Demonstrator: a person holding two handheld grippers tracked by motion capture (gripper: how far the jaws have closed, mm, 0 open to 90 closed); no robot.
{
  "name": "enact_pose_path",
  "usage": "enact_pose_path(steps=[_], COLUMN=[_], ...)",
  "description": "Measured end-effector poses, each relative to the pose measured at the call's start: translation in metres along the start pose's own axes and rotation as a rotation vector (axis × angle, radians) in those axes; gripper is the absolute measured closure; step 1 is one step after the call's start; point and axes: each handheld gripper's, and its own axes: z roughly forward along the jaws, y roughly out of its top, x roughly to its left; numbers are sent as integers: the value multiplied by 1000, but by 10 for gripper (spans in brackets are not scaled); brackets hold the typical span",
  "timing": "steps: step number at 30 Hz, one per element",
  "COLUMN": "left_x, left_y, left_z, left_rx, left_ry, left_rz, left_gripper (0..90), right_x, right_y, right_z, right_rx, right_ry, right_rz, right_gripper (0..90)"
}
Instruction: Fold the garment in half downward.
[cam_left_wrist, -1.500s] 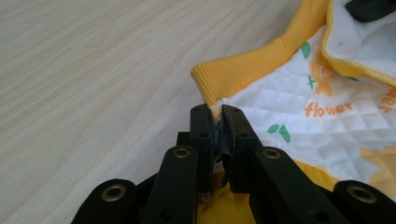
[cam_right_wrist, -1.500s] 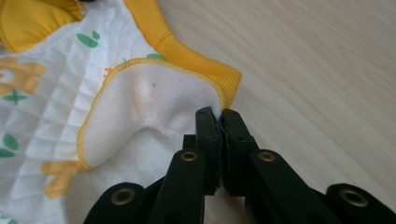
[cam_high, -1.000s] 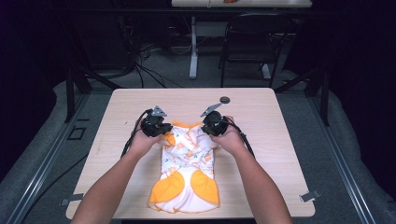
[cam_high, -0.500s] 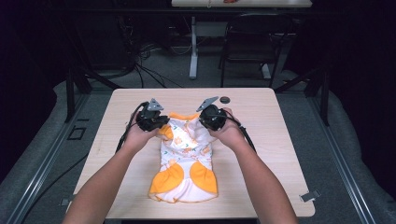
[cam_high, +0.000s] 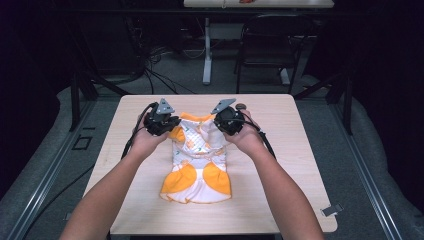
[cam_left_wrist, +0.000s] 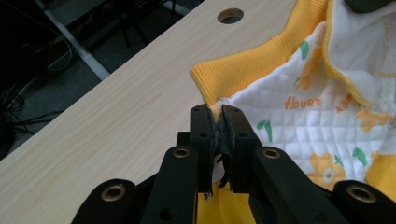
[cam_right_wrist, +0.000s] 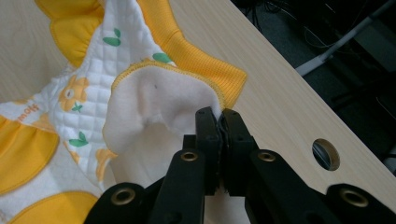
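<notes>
— Both tools have come up off the bench since a second ago, taking the top of the garment (cam_high: 199, 155) with them, haven't they?

— Yes. Left tool (cam_left_wrist: 217, 122) first: jaws nearly together, clamped on a fold of quilted cloth at the garment's yellow ribbed edge.

— And the right tool (cam_right_wrist: 219, 122)?

— Same story: jaws all but closed, pinching the white fleecy lining at the yellow-stitched rim, beside the other ribbed cuff.

— Where's the garment itself?

— Mid-bench (cam_high: 280, 200), between the two hands. Its upper end hangs from the tools, its orange-panelled lower end lies flat on the wood nearest the person. A round hole (cam_left_wrist: 229, 16) in the bench sits just beyond it.
</notes>
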Motion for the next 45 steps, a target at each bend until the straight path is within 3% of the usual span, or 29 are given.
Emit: enact_pose_path(steps=[21,45], left_x=[-27,-57], left_y=[-26,-58], left_z=[-24,-37], left_rx=[-22,-14], left_ry=[-74,-156], left_rz=[39,82], left_gripper=[838,837], right_x=[34,66], right_y=[-21,-54], right_z=[-24,-32], right_rx=[3,5], right_ry=[53,117], right_rz=[-128,-163], right_gripper=[869,867])
